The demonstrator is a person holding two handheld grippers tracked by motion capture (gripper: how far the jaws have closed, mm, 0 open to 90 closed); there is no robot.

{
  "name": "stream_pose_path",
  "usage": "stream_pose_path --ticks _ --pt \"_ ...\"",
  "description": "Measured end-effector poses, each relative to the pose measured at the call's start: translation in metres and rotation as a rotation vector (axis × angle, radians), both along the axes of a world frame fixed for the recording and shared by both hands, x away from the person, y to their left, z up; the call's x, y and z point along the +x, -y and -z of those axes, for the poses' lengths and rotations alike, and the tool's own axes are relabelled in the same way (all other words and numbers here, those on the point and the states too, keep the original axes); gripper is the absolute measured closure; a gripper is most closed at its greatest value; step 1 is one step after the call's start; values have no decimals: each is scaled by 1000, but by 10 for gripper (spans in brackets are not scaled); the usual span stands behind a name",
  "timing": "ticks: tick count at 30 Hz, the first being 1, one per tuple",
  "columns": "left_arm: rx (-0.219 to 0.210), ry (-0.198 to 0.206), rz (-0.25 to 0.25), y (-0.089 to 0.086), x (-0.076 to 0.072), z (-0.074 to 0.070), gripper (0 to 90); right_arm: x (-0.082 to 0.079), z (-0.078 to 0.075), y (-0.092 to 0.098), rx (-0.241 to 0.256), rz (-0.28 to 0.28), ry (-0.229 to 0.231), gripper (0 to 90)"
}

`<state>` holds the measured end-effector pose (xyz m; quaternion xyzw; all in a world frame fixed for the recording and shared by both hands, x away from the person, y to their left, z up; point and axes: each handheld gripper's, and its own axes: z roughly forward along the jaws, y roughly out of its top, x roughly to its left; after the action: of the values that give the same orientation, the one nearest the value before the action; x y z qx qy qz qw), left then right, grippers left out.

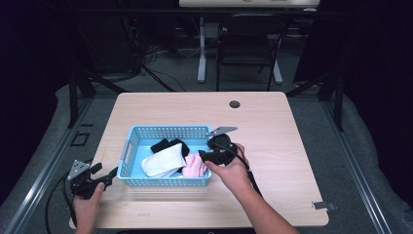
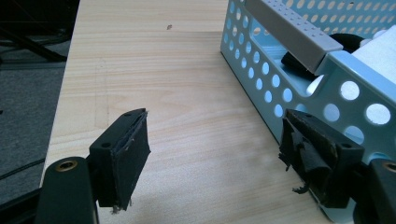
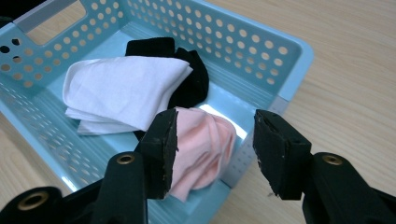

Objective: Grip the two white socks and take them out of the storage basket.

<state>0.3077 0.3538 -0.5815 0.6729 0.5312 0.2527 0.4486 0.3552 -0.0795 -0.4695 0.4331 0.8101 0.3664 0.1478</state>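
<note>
Starting at my left in the high view, my left gripper [image 1: 106, 181] sits low over the wooden table [image 1: 272, 131] near its left front edge, just beside the short left wall of the light blue perforated basket [image 1: 127, 146]. In the left gripper view its jaws stand wide apart with bare wood between them; the right-hand jaw is just beside the basket's [image 2: 345, 93] corner, and I cannot tell whether it touches the plastic. The pads look frayed at their edges. Moving right, the basket holds three pieces of clothing: a folded white sock [image 1: 163, 161] lying towards the left and middle of the floor, a black sock [image 1: 168, 144] behind it and partly under it, and a pink sock [image 1: 195, 165] bunched at the right front corner. My right gripper [image 1: 202, 156] hangs over that right end of the basket, my hand [image 1: 234, 170] behind it. In the right gripper view its jaws are open, holding nothing; the left-hand jaw stands in front of the pink sock [image 3: 205, 144] and the right-hand one is over the basket's [image 3: 289, 60] rim, with the white sock [image 3: 121, 93] and black sock [image 3: 191, 81] farther in. I can read no brand, label or lettering on the basket, the socks or the grippers. Farther right the table carries a small round dark grommet [image 1: 234, 104].
</note>
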Motion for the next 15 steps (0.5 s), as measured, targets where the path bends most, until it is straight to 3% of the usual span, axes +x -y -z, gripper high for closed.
stream_pose_path --ticks 7,15 --pt "0 1 1 0 0 0 238 12 -1 -22 -4 -34 -34 534" --pt "1 1 3 0 0 0 238 31 6 -43 4 -45 -117 595"
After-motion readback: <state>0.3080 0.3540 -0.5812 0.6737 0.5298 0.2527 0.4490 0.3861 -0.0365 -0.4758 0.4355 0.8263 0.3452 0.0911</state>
